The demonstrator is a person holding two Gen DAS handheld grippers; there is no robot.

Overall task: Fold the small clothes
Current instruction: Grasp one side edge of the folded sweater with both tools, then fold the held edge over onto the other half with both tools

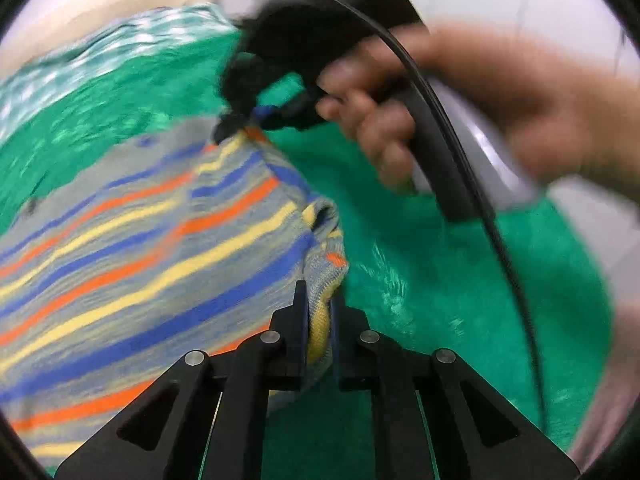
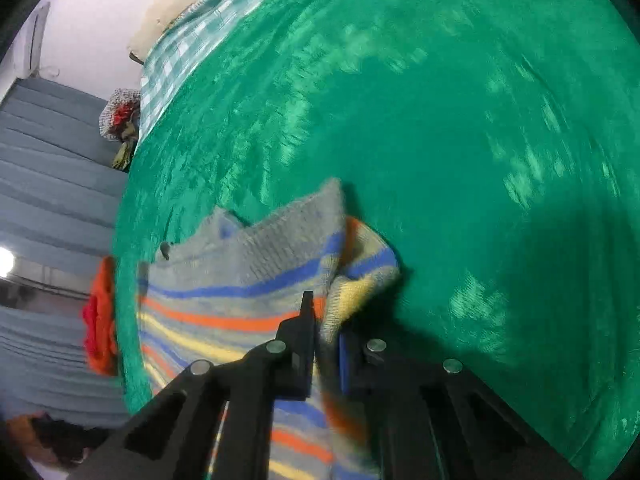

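A small striped knit sweater [image 1: 132,248], grey with blue, orange and yellow stripes, lies on a green plush blanket [image 1: 440,280]. My left gripper [image 1: 318,312] is shut on a bunched edge of the sweater. In the left wrist view my right gripper [image 1: 236,124], held by a hand [image 1: 376,120], pinches the sweater's far corner. In the right wrist view the right gripper [image 2: 326,320] is shut on a fold of the sweater [image 2: 240,280], lifted a little above the blanket [image 2: 440,140]. The frames are blurred by motion.
A green-and-white checked cloth [image 2: 188,40] lies at the blanket's far edge. An orange-red garment [image 2: 100,320] hangs at the blanket's left edge. A small bundle with red [image 2: 120,116] sits beside grey folds [image 2: 48,180]. A black cable [image 1: 460,160] runs past the hand.
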